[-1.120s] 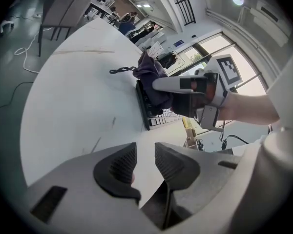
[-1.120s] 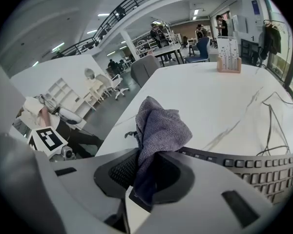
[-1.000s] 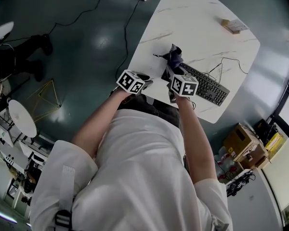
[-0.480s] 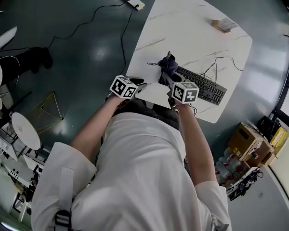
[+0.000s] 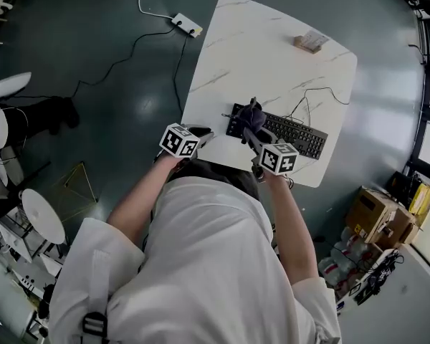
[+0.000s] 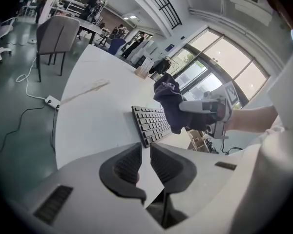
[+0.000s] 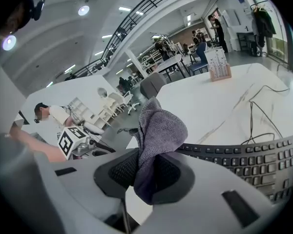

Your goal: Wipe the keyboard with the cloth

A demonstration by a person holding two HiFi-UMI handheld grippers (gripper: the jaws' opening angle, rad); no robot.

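Note:
A black keyboard [image 5: 290, 132] lies near the front edge of the white marble table [image 5: 258, 41]. My right gripper [image 5: 249, 129] is shut on a dark purple-grey cloth [image 5: 252, 115], which it holds bunched above the keyboard's left end. In the right gripper view the cloth [image 7: 156, 126] stands up out of the right gripper [image 7: 141, 172], with the keyboard [image 7: 249, 162] just beyond. My left gripper [image 5: 204, 133] hovers at the table's front left edge, apart from the keyboard [image 6: 151, 123]. Its jaws have just been closing. In the left gripper view a narrow gap remains in the left gripper [image 6: 145, 160], with nothing in it.
The keyboard's cable [image 5: 315, 95] loops across the table behind it. A small card holder [image 5: 312, 41] stands at the far side. A power strip [image 5: 186, 26] and its cords lie on the floor to the left. Cardboard boxes [image 5: 376, 213] sit to the right.
Both grippers have risen a little, the right one still carrying the cloth over the keyboard's left end. The head view has shifted, so more of the table shows.

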